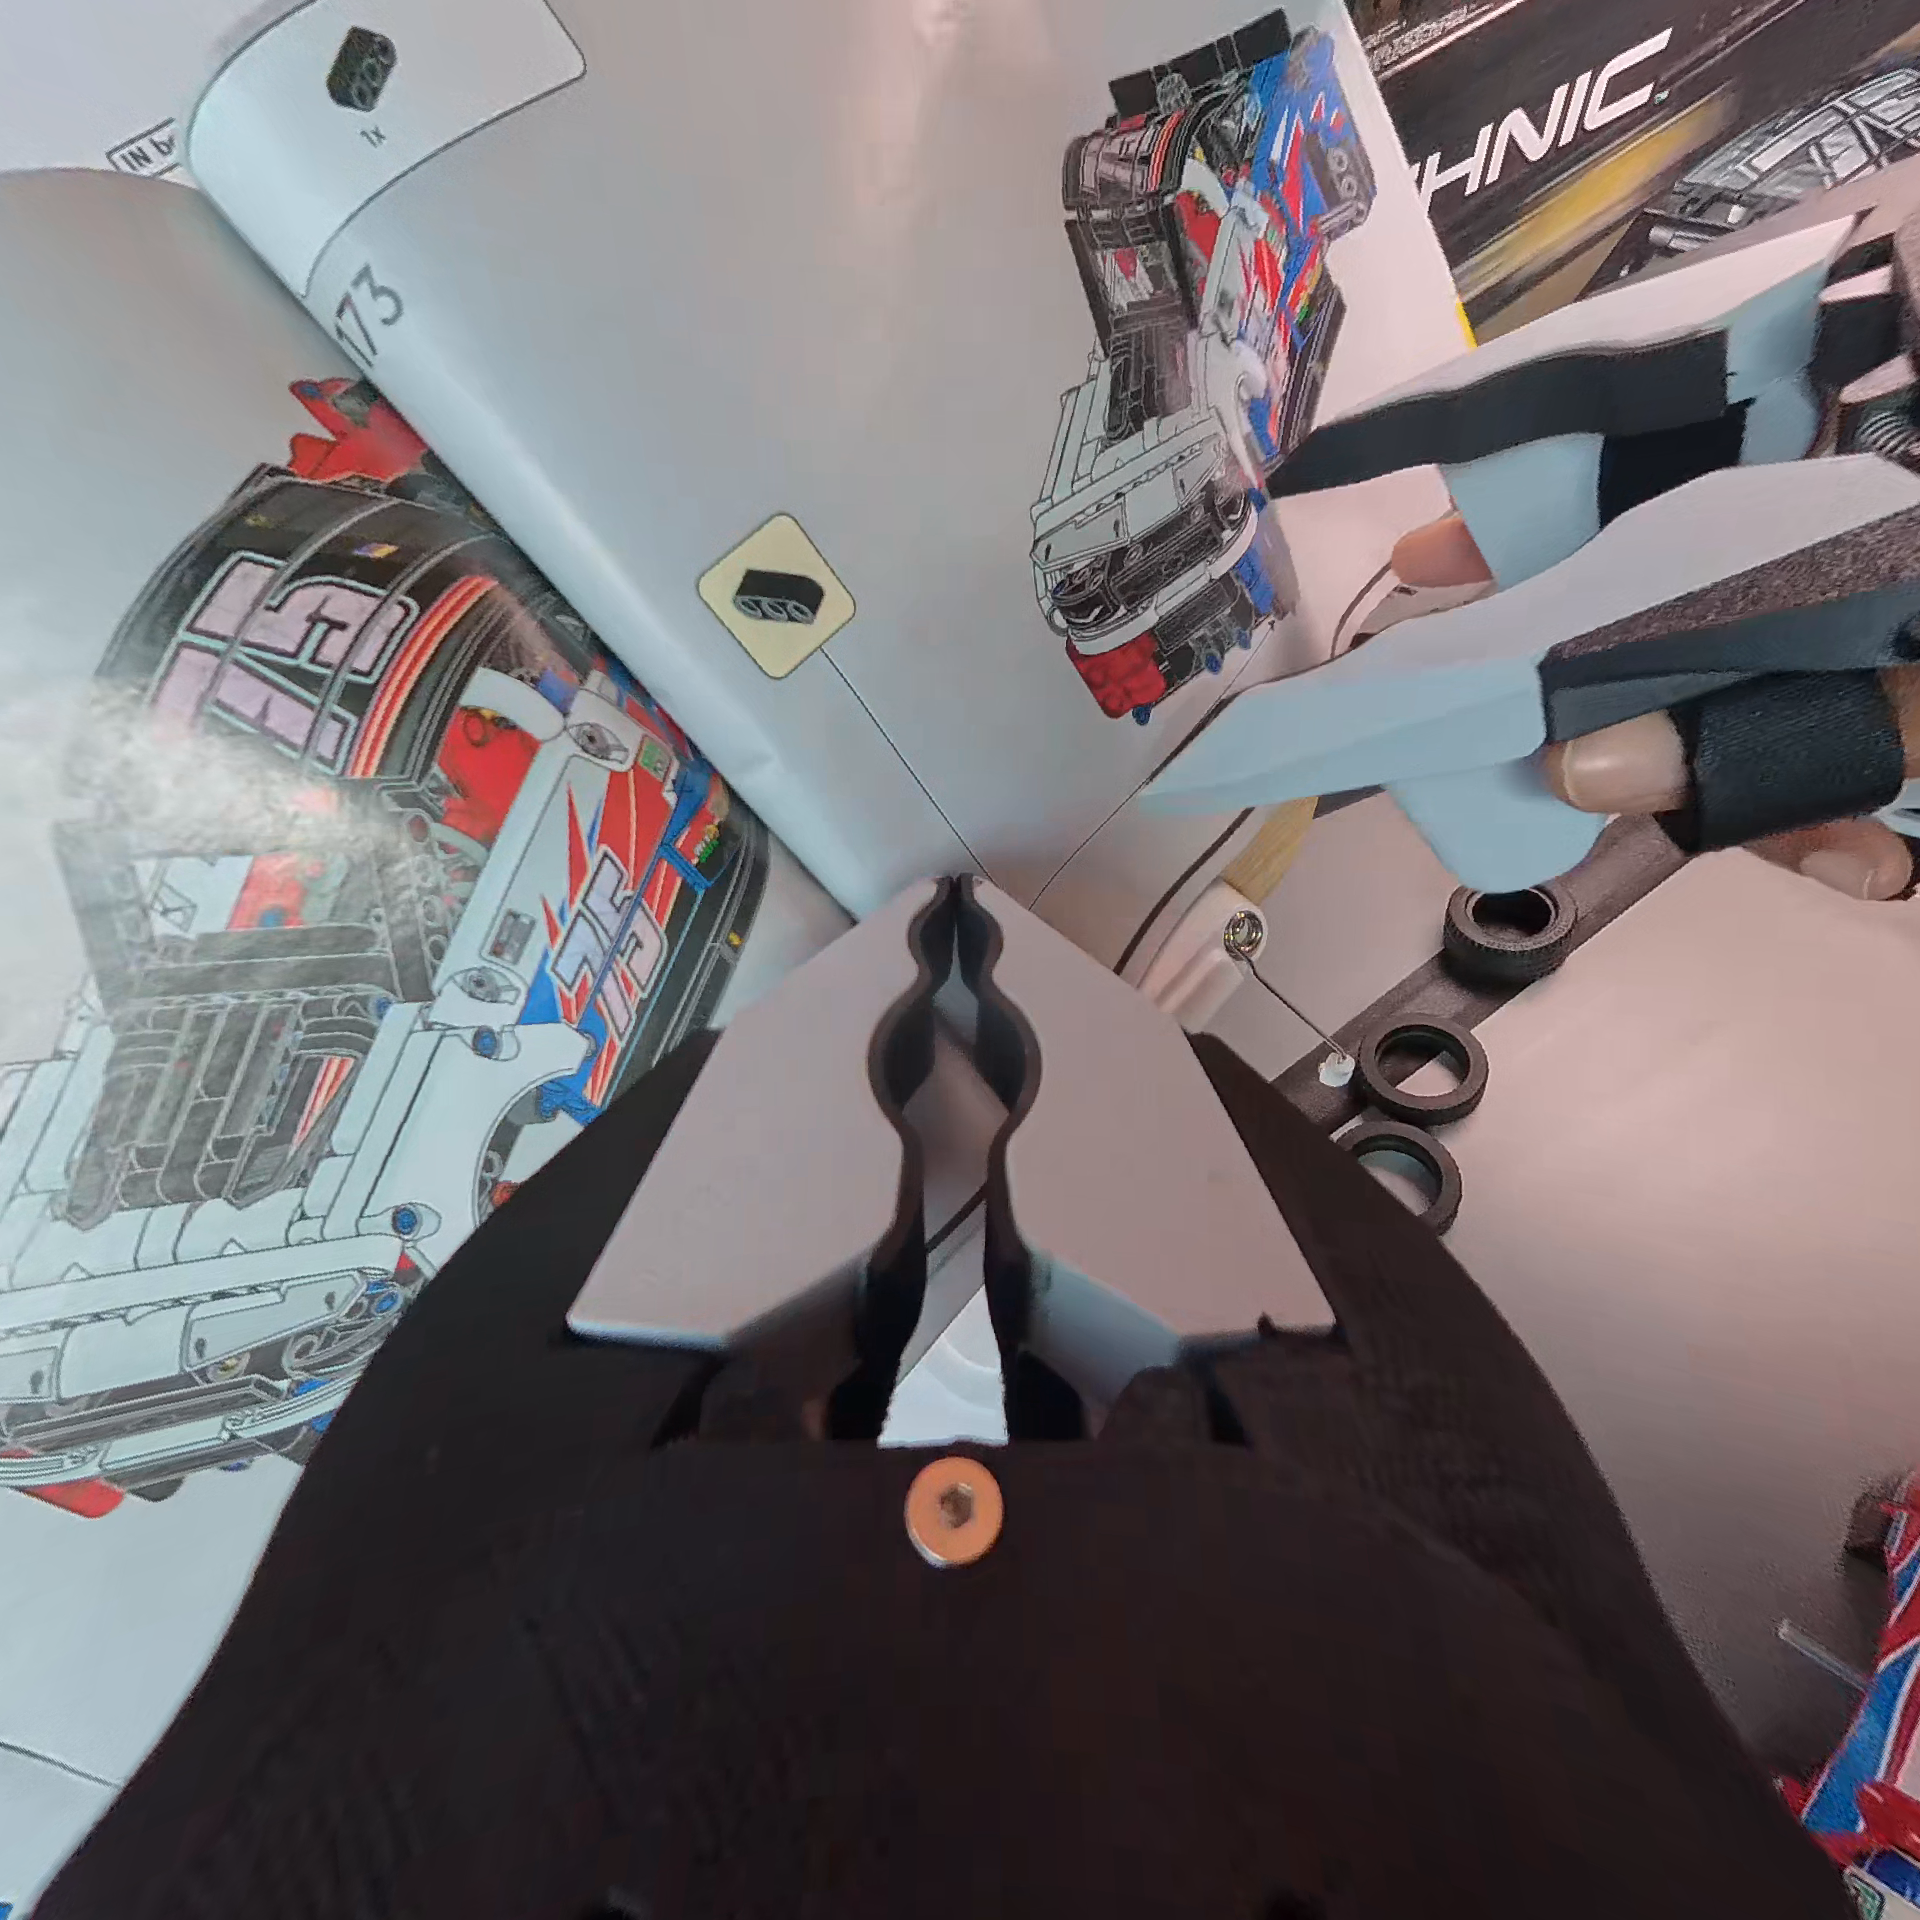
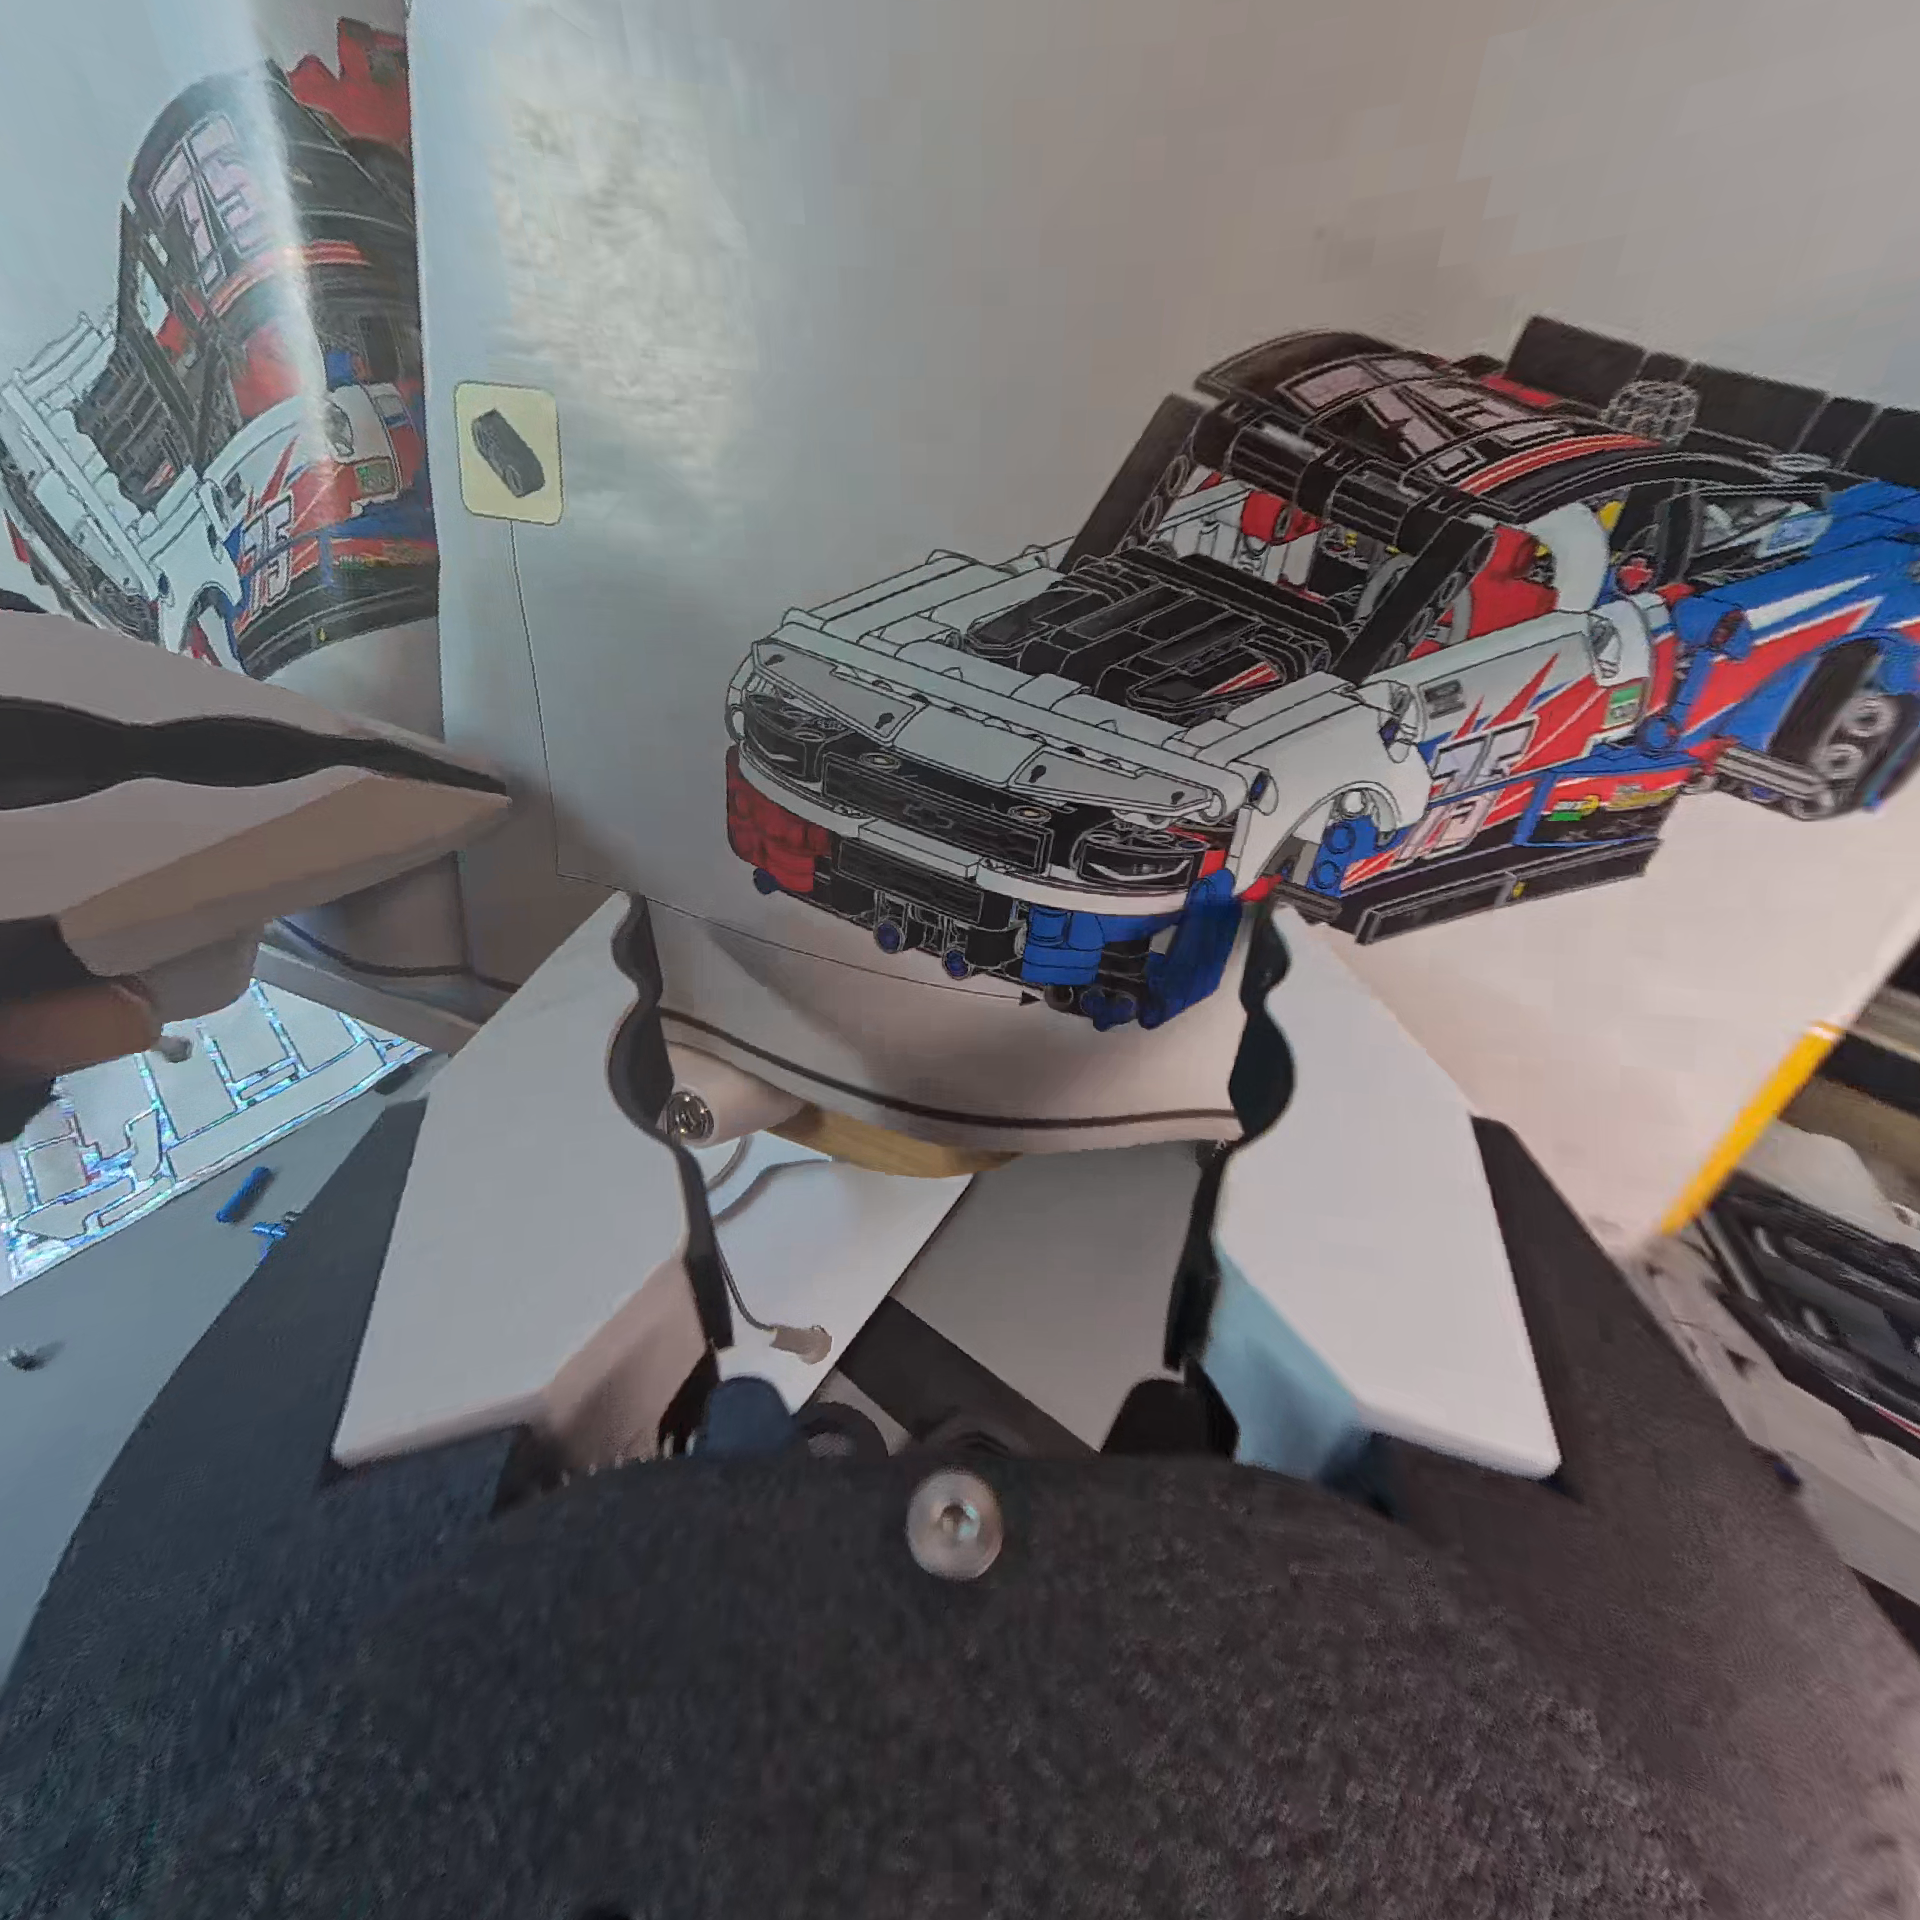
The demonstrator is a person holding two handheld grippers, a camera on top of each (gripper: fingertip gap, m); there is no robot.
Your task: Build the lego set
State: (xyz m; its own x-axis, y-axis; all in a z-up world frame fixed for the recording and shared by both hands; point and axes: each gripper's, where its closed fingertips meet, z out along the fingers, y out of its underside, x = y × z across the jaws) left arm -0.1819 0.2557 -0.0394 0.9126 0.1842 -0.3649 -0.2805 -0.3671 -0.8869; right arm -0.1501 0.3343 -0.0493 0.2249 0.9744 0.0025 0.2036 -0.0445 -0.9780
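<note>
Right now your left gripper has its fingers pressed together at the tips, which sit at the lower edge of the open instruction booklet; whether they pinch the page you cannot tell from either view. Your right gripper has its fingers spread wide with nothing between them, and the booklet's bottom edge crosses the gap just beyond their tips.

Count what lies close by: beside the left fingers, on their right, three black rings sit on a dark strip on the worktop — one small tyre and two rubber rings nearer you. To the left of the right fingers, a loose blue pin lies by a silvery sticker sheet.

Farther out, the booklet shows two pages, each with a drawing of a white, red, blue and black race car.

Only the left view shows the set's black box beyond the booklet, plus a corner of the real model at the right fingers' side. Only the right view shows the sticker sheet.
</note>
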